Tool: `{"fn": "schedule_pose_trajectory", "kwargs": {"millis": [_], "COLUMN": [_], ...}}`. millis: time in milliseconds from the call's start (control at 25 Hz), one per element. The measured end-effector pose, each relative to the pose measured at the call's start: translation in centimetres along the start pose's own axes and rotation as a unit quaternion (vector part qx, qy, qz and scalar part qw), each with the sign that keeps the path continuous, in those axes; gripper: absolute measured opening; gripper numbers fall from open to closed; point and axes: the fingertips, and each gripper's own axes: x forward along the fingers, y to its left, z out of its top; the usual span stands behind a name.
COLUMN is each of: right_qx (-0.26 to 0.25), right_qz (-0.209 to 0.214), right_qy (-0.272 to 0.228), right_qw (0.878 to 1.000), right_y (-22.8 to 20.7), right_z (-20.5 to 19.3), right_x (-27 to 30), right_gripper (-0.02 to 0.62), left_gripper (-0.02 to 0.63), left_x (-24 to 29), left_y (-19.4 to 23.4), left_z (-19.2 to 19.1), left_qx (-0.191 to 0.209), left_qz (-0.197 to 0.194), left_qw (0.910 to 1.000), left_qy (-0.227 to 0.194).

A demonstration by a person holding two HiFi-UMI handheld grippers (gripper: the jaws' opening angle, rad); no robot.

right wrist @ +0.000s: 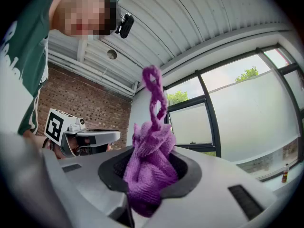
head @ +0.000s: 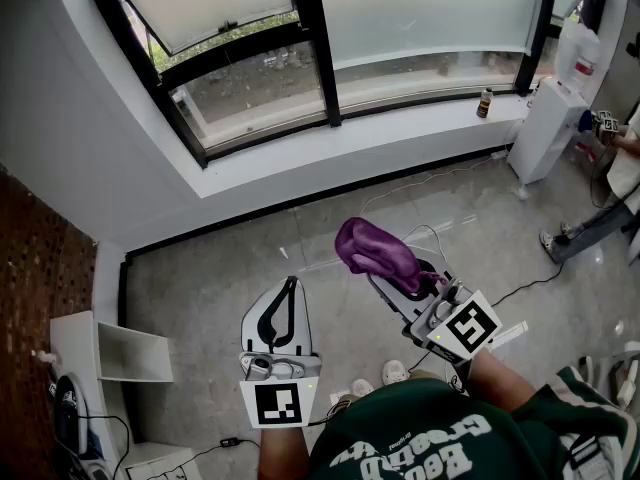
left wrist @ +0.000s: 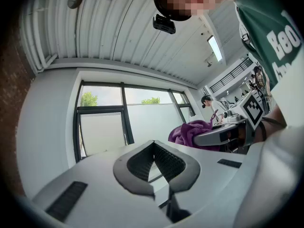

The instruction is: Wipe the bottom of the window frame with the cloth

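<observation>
Cloth (head: 375, 251), purple and bunched, is clamped in the right gripper (head: 392, 270), the nearer one to the window frame's bottom rail (head: 420, 103), which lies well ahead and runs crosswise; the left gripper (head: 289, 288) has its jaws together on nothing.

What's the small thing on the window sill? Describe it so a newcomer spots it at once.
Start at the black-framed window and follow its white sill rightward toward the tall white unit on the floor. Just before that unit stands a small dark bottle, upright, the only object seen on the sill.
</observation>
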Motion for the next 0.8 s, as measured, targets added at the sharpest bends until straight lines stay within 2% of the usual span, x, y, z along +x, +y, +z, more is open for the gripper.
{"fn": "schedule_pose_trajectory", "kwargs": {"millis": [480,640,800], "right_qx": [-0.012,-0.009,-0.016], "right_qz": [-0.006,-0.008,-0.011], "right_qy": [0.003,0.002,0.005], "right_qw": [1.0,1.0,1.0], "right_y": [0.1,0.0,-0.2], "right_z": [0.3,0.2,0.0], "right_x": [-0.2,-0.1,-0.6], "right_gripper": [0.124,0.126,0.127], "left_gripper": [0.009,0.009,0.009], "left_x": [-0.3,-0.2,-0.4], "left_y": [0.3,0.6,0.3], "left_z": [-0.6,-1.0,-1.1], "left_qx": [-0.008,0.003,-0.017], "left_qz": [0.0,0.009,0.016], "left_qw": [0.9998,0.9996,0.9994], "left_qy": [0.015,0.025,0.027]}}
